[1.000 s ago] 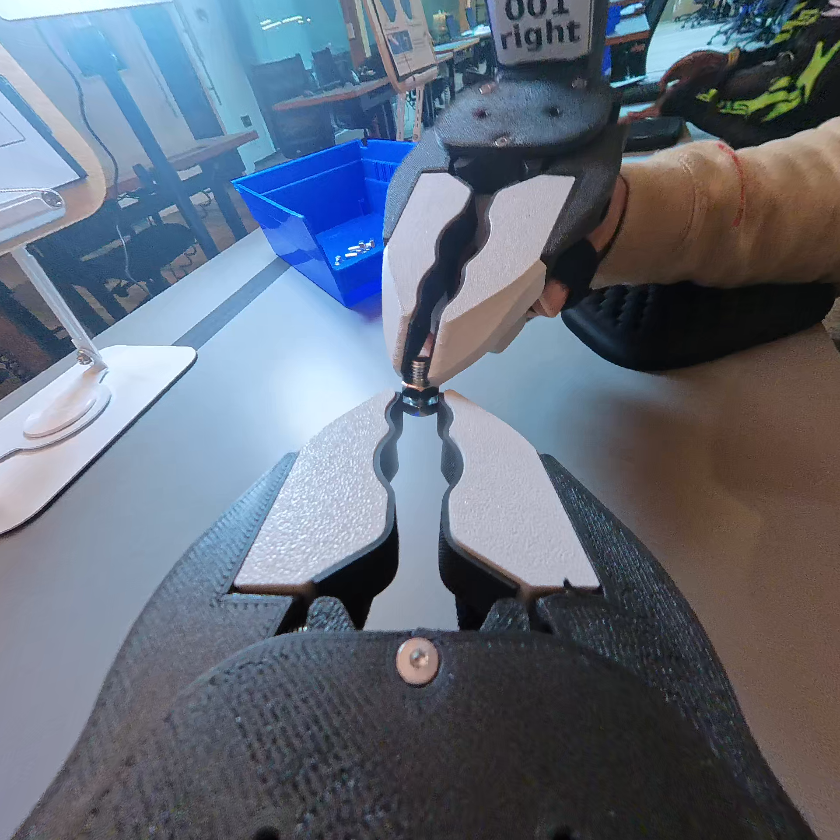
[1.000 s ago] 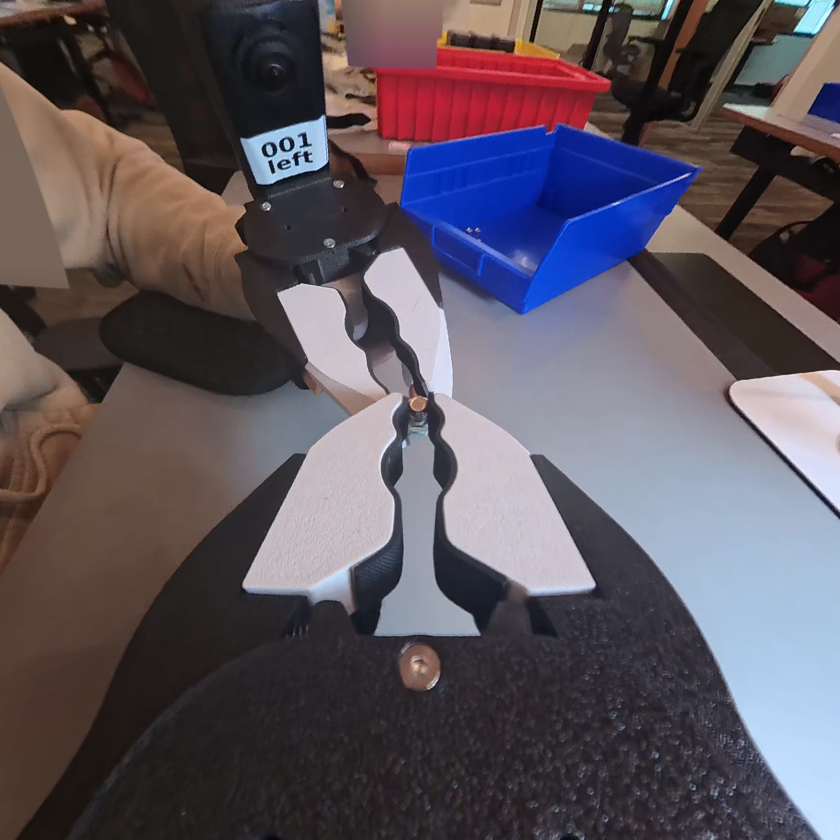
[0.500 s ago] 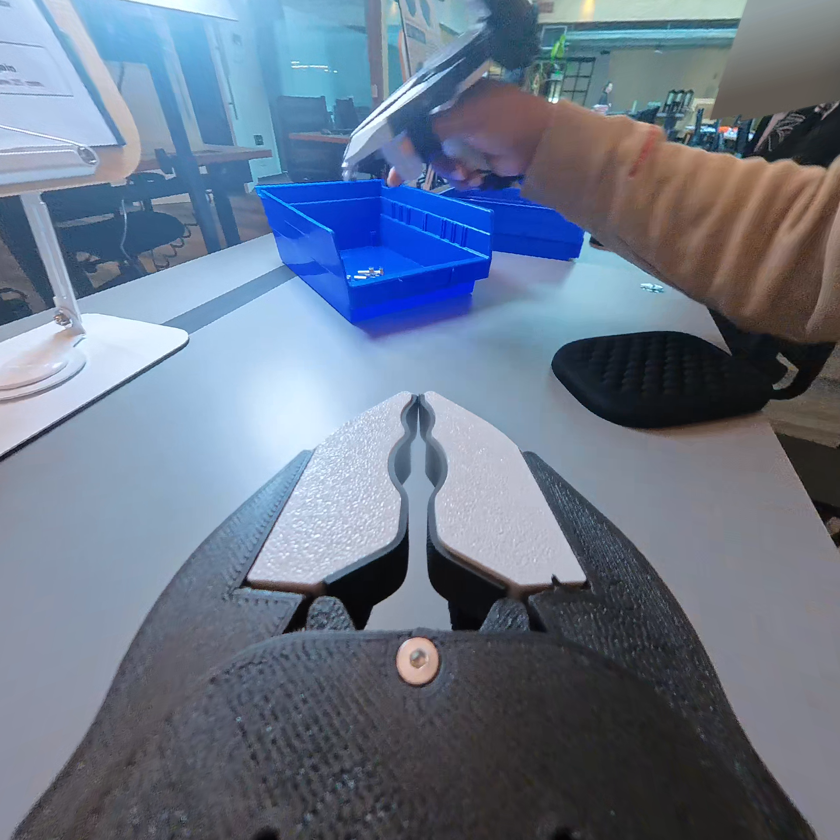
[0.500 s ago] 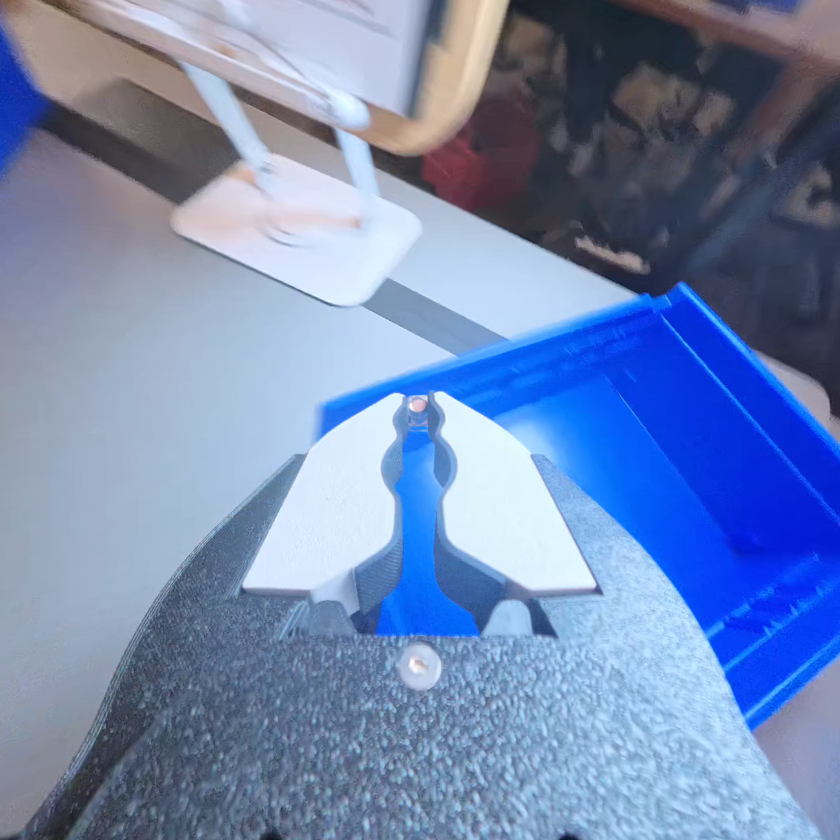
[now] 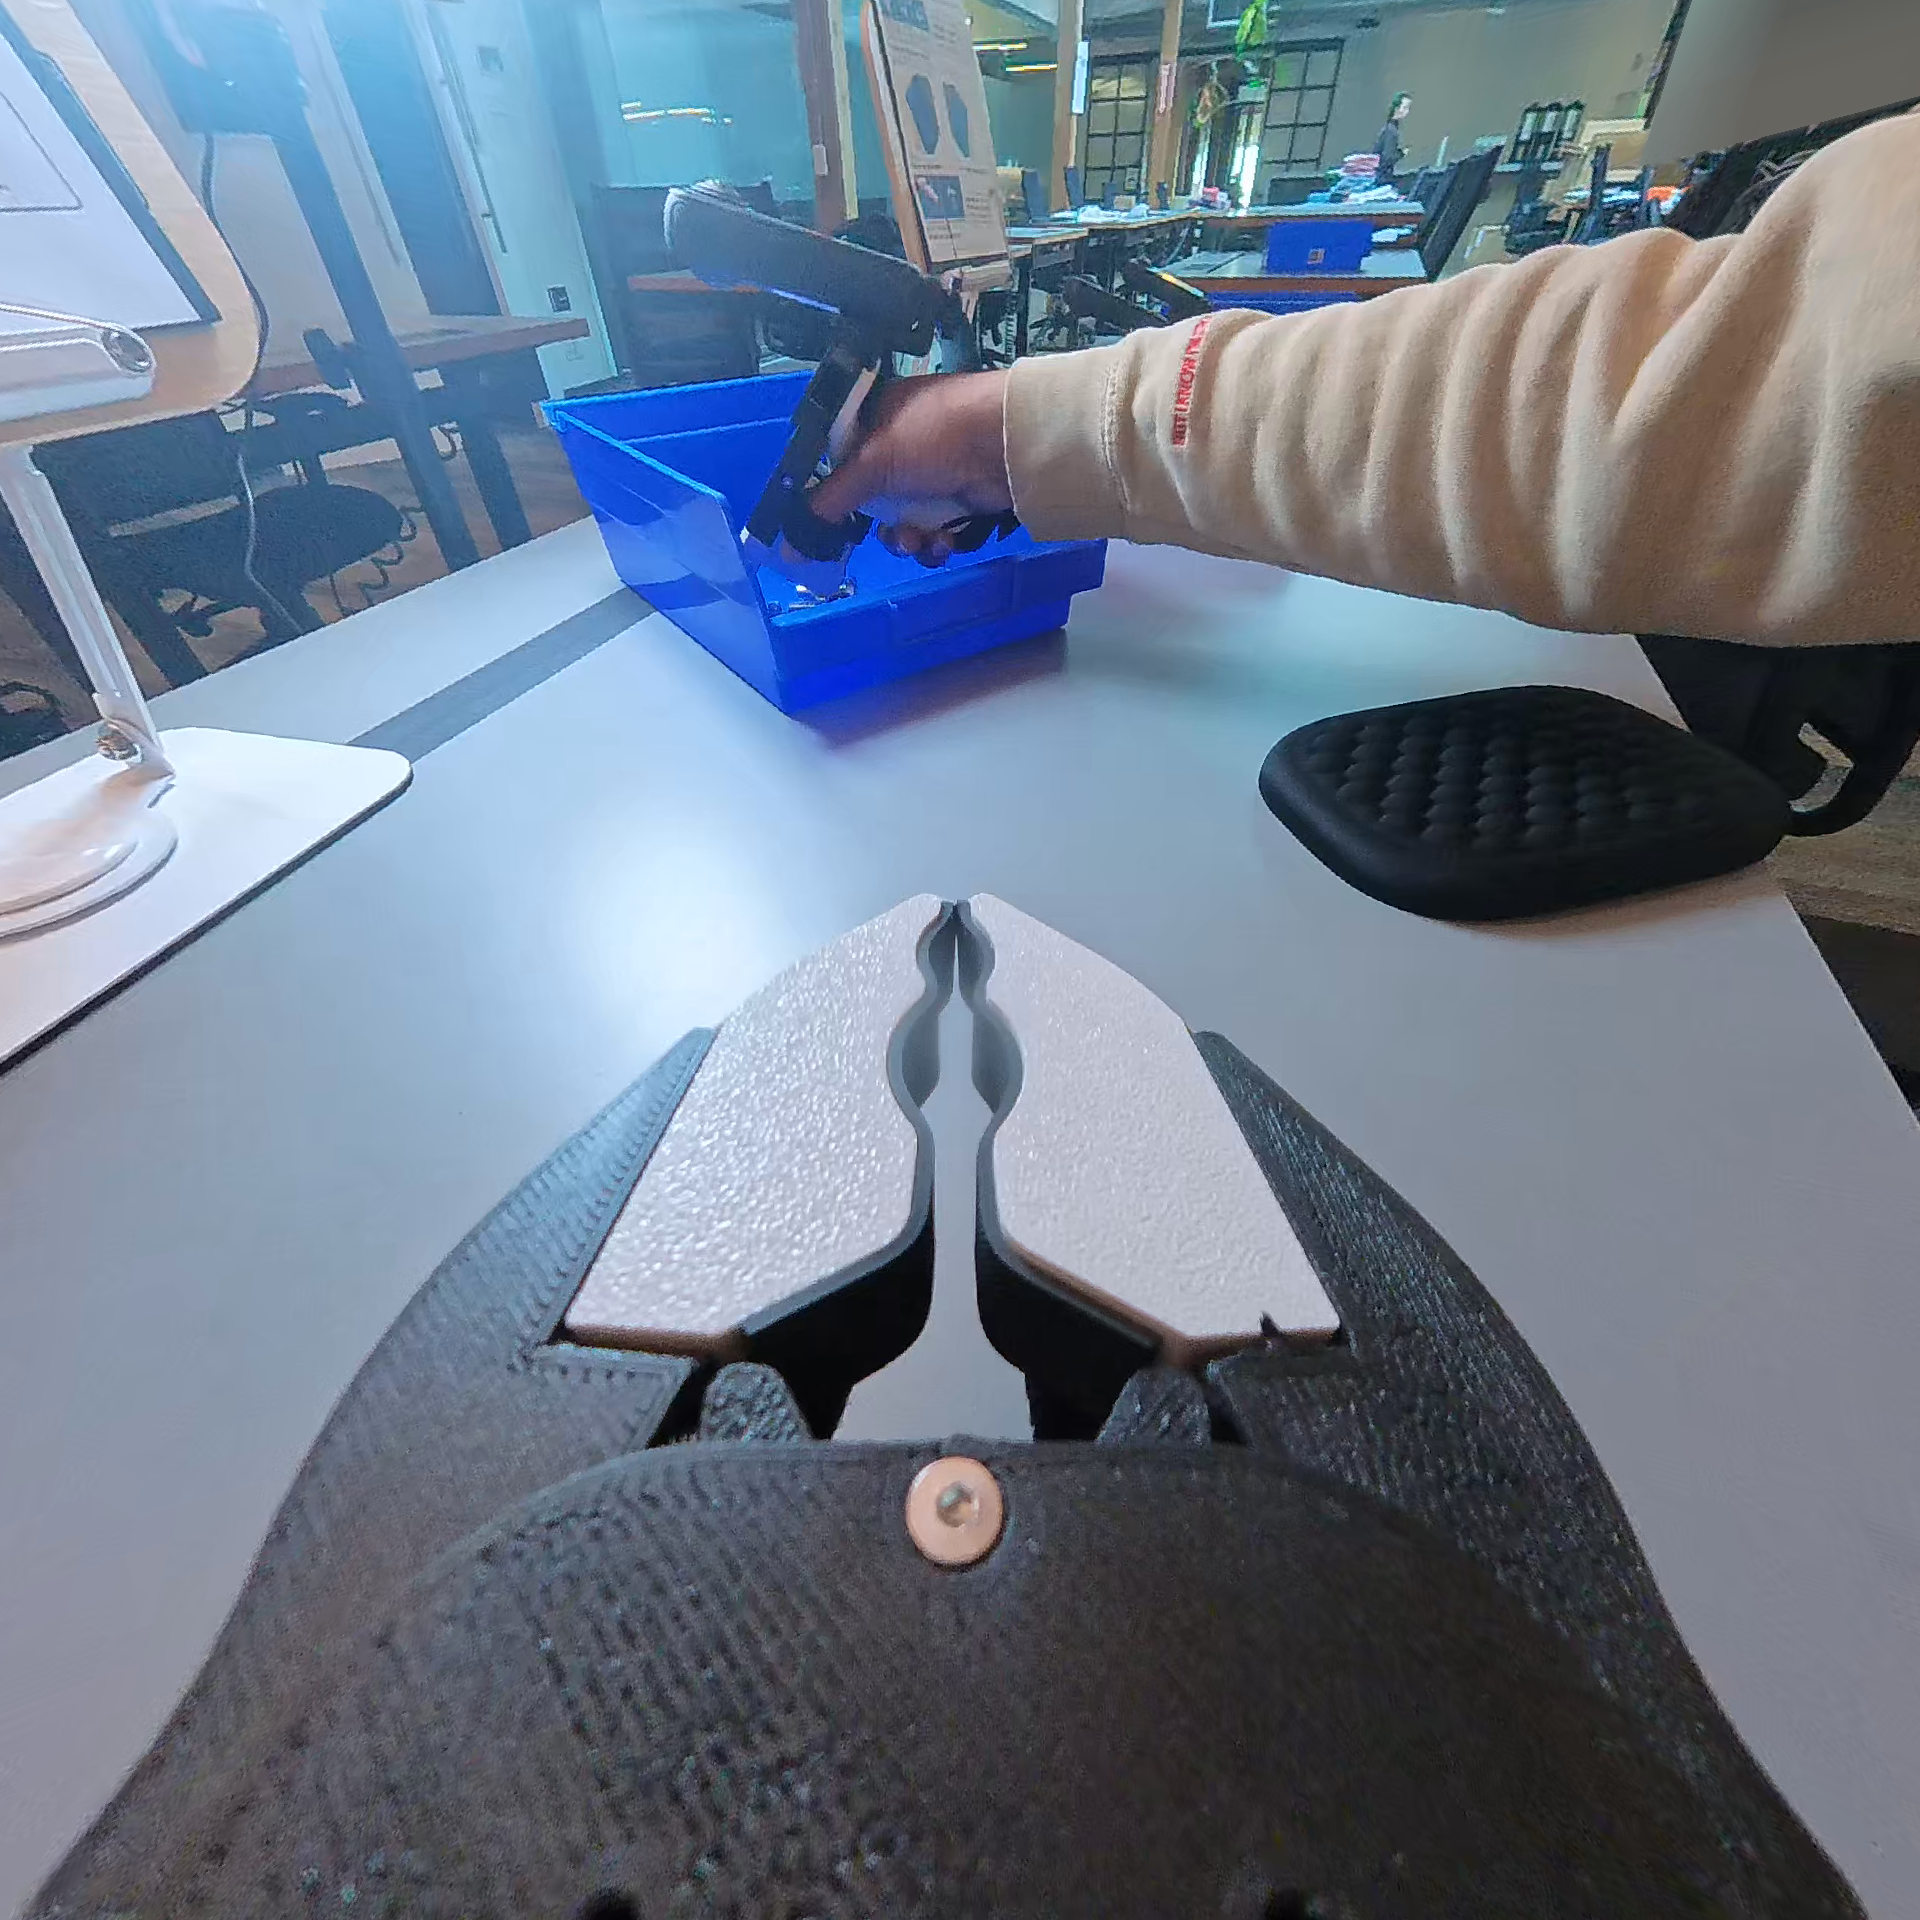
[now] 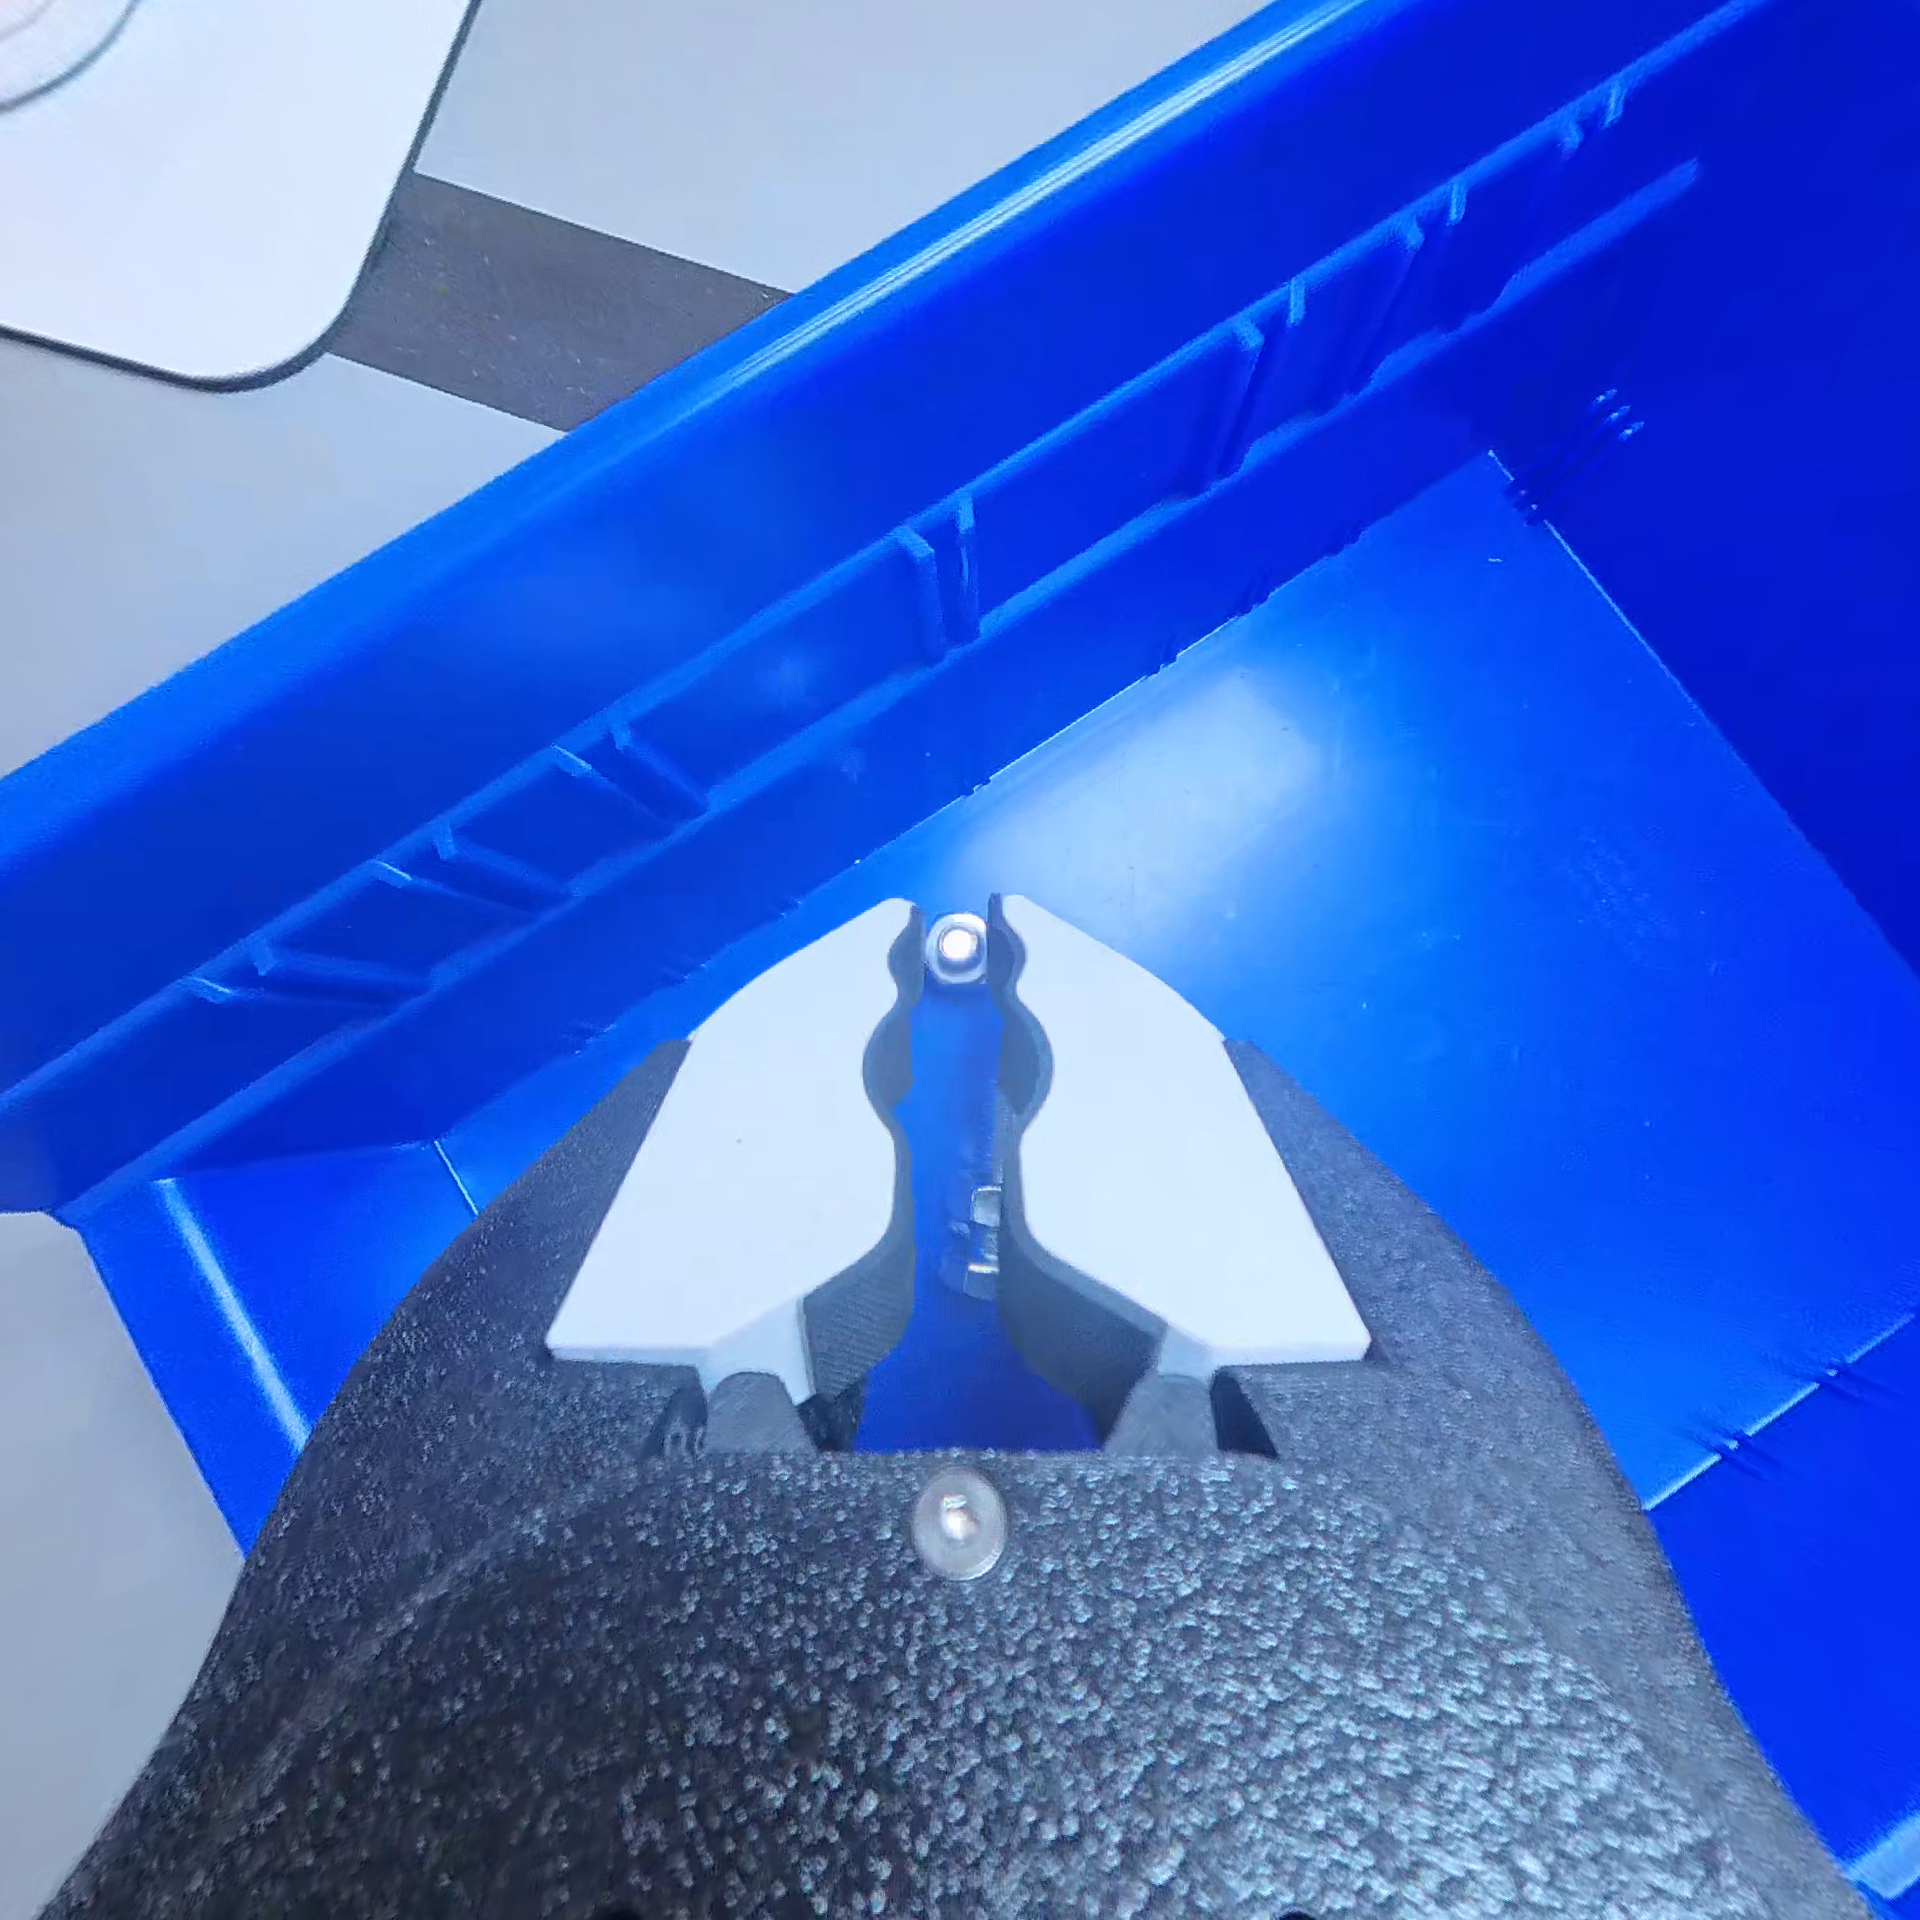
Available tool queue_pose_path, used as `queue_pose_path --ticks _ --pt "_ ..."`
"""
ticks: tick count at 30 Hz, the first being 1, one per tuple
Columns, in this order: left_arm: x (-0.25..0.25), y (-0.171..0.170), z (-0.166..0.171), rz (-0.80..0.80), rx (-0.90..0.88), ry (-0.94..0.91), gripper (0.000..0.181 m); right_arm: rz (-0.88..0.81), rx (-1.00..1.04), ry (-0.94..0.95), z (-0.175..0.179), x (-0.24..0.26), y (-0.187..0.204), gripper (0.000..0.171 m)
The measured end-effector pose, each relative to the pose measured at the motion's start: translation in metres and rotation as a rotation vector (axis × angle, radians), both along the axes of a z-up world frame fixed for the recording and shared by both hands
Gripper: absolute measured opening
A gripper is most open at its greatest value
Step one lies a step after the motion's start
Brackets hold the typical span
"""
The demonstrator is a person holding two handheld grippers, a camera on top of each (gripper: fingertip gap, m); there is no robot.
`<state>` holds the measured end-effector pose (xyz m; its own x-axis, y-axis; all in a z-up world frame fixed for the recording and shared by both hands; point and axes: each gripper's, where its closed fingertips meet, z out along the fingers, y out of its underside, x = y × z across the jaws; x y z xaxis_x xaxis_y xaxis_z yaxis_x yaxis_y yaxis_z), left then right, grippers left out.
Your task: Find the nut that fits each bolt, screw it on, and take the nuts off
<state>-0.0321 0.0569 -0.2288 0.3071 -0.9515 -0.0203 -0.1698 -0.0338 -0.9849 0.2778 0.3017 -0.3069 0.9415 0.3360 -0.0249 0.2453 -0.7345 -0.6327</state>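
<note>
My left gripper (image 5: 956,906) is shut and empty, held low over the grey table (image 5: 623,935). My right gripper (image 6: 954,914) is shut on a small silver bolt (image 6: 956,945), seen end-on between its tips, and points down into the blue bin (image 6: 727,582). More silver hardware (image 6: 977,1236) lies on the bin floor below the fingers. In the left wrist view the right gripper (image 5: 767,535) reaches into the blue bin (image 5: 914,623) at the far middle, just above loose hardware (image 5: 821,592). I cannot see whether a nut sits on the held bolt.
A white stand base (image 5: 187,821) sits on the table's left side and shows in the right wrist view (image 6: 208,187). A black padded rest (image 5: 1517,800) lies at the right edge under a person's cream sleeve (image 5: 1507,447). A dark strip (image 5: 499,686) crosses the table. The left gripper's tips are roughly 40 centimeters from the right gripper's.
The grippers met over the table a second ago, left on the nut, right on the bolt. The right one has carried the bolt into the blue bin. The left one is now shut and empty.
</note>
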Motion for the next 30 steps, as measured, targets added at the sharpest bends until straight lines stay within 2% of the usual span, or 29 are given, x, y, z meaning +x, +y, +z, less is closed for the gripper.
queue_pose_path --ticks 4,7,10,12,14,16,18,20,22,24,26,28,30 --pt "-0.002 0.002 0.001 0.012 -0.001 -0.006 0.0 0.006 0.084 0.019 0.018 0.0 0.004 0.021" --pt "-0.007 0.009 0.005 0.044 -0.001 -0.024 0.0 0.049 0.284 0.129 0.067 -0.02 0.0 0.023" --pt "-0.022 0.024 0.016 0.113 -0.003 -0.051 0.002 0.161 0.483 0.277 0.12 -0.066 -0.031 0.025" --pt "-0.046 0.044 0.029 0.208 0.029 -0.044 0.004 0.246 0.545 0.343 0.136 -0.102 -0.063 0.031" --pt "-0.086 0.07 0.05 0.337 0.076 -0.011 0.006 0.343 0.537 0.402 0.134 -0.141 -0.099 0.035" --pt "-0.141 0.101 0.074 0.498 0.104 0.022 0.006 0.419 0.525 0.431 0.122 -0.176 -0.131 0.031" --pt "-0.195 0.129 0.09 0.615 0.054 0.075 0.009 0.479 0.515 0.426 0.106 -0.202 -0.154 0.004" --pt "-0.241 0.156 0.094 0.676 -0.018 0.186 0.009 0.534 0.505 0.438 0.091 -0.222 -0.169 0.0" --pt "-0.273 0.172 0.078 0.638 -0.137 0.379 0.013 0.584 0.483 0.406 0.079 -0.232 -0.175 0.0" --pt "-0.296 0.174 0.045 0.55 -0.28 0.604 0.015 0.596 0.5 0.366 0.07 -0.232 -0.175 0.0" --pt "-0.322 0.168 0.007 0.481 -0.351 0.886 0.011 0.603 0.492 0.359 0.062 -0.231 -0.177 0.0" --pt "-0.342 0.153 -0.03 0.382 -0.416 1.143 0.015 0.611 0.479 0.344 0.057 -0.229 -0.179 0.0" --pt "-0.356 0.139 -0.056 0.318 -0.494 1.309 0.023 0.609 0.49 0.334 0.058 -0.226 -0.179 0.0"
